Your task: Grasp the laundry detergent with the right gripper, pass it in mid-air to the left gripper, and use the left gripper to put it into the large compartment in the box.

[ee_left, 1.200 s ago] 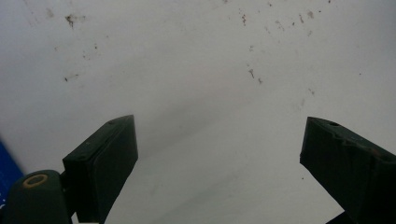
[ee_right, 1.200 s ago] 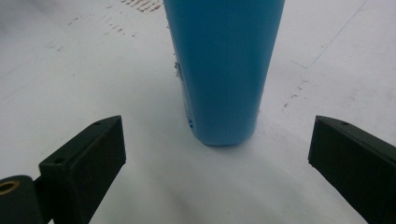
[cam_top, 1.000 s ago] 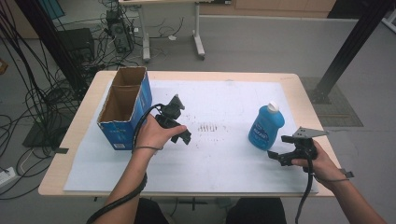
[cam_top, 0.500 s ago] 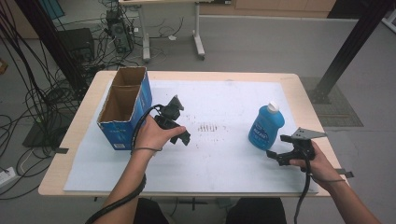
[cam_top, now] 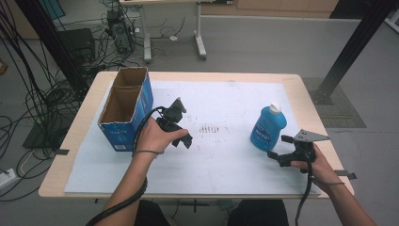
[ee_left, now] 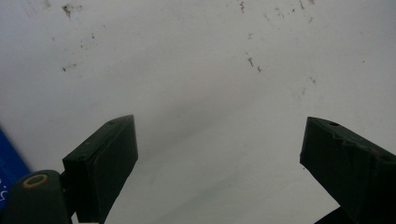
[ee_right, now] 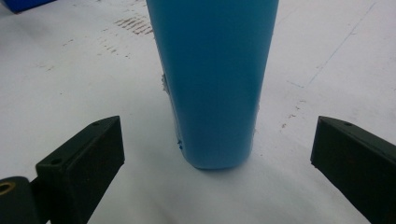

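A white mat (cam_top: 226, 155) covers most of the wooden counter (cam_top: 308, 101), seen whole from the high view, with grey floor, cables and a second desk's legs beyond. At the counter's left, an open blue box (cam_top: 126, 109) stands upright, its two cardboard-lined compartments visible from above; the left gripper view catches only a blue sliver (ee_left: 10, 165) of it at its lower left edge. At the counter's right stands the blue bottle (cam_top: 267, 127), upright with a white cap, its label facing the person; the right gripper view shows the bottle (ee_right: 215, 79) from low down as a plain blue body resting on the mat, its cap cut off by the top edge. The person's left hand (cam_top: 153, 137) holds the left gripper (cam_top: 181, 123) just right of the box, jaws spread wide over bare, speckled mat, as the left gripper view (ee_left: 219, 154) confirms, with nothing between them. The right hand (cam_top: 316, 162) holds the right gripper (cam_top: 277, 147) just in front of the bottle near the counter's front right; its own view (ee_right: 217, 154) shows the jaws spread wider than the bottle, one to each side and short of its base, touching nothing. A patch of dark scuff marks (cam_top: 210, 128) lies on the mat between the grippers, and shows again at the upper left of the right gripper view (ee_right: 135, 24).
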Demonstrator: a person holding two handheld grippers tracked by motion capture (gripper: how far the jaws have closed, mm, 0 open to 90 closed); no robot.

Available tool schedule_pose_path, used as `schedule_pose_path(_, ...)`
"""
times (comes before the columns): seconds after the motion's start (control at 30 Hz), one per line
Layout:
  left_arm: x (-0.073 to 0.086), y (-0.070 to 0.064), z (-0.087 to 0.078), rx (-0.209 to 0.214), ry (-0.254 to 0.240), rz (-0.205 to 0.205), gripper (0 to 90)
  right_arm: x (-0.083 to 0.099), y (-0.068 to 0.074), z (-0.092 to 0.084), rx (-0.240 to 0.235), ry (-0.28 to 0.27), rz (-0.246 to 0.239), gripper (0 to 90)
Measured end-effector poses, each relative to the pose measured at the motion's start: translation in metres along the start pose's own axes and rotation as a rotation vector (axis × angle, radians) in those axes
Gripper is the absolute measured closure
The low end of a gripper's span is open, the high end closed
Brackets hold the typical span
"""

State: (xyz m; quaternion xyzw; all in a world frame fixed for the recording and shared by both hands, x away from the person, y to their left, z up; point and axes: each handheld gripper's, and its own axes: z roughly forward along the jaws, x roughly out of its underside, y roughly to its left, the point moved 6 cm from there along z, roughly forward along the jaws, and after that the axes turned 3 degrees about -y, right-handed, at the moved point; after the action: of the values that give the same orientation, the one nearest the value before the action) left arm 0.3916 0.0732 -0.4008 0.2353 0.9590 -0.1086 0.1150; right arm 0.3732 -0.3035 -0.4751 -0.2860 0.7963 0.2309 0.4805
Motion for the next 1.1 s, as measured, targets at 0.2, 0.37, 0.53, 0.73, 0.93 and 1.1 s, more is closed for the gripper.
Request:
schedule_pose_path(0.2,-0.0005,0.0003,-0.0017,-0.005,0.001,0.000,11.5,0.0024,0.0015,0.0020,-0.007,-0.010,0.000,2.3)
schedule_pose_path(0.37,0.0002,0.0013,-0.0033,-0.012,0.002,-0.004,11.5,0.0030,0.0014,0.0032,-0.006,-0.018,0.001,2.3)
schedule_pose_path(0.53,0.0009,0.0007,-0.0038,-0.017,0.005,-0.004,11.5,0.0039,0.0006,0.0038,-0.005,-0.034,0.006,2.3)
schedule_pose_path(0.73,-0.0001,0.0000,-0.0041,-0.015,0.002,-0.006,11.5,0.0041,0.0005,0.0047,-0.008,-0.046,0.006,2.2)
schedule_pose_path(0.93,0.0001,-0.0003,-0.0027,-0.016,0.005,-0.005,11.5,0.0031,-0.0002,0.0052,-0.009,-0.059,0.002,2.2)
schedule_pose_path(1.1,0.0007,-0.0001,-0.0024,-0.020,0.006,-0.009,11.5,0.0039,-0.0001,0.0059,-0.013,-0.068,-0.002,2.3)
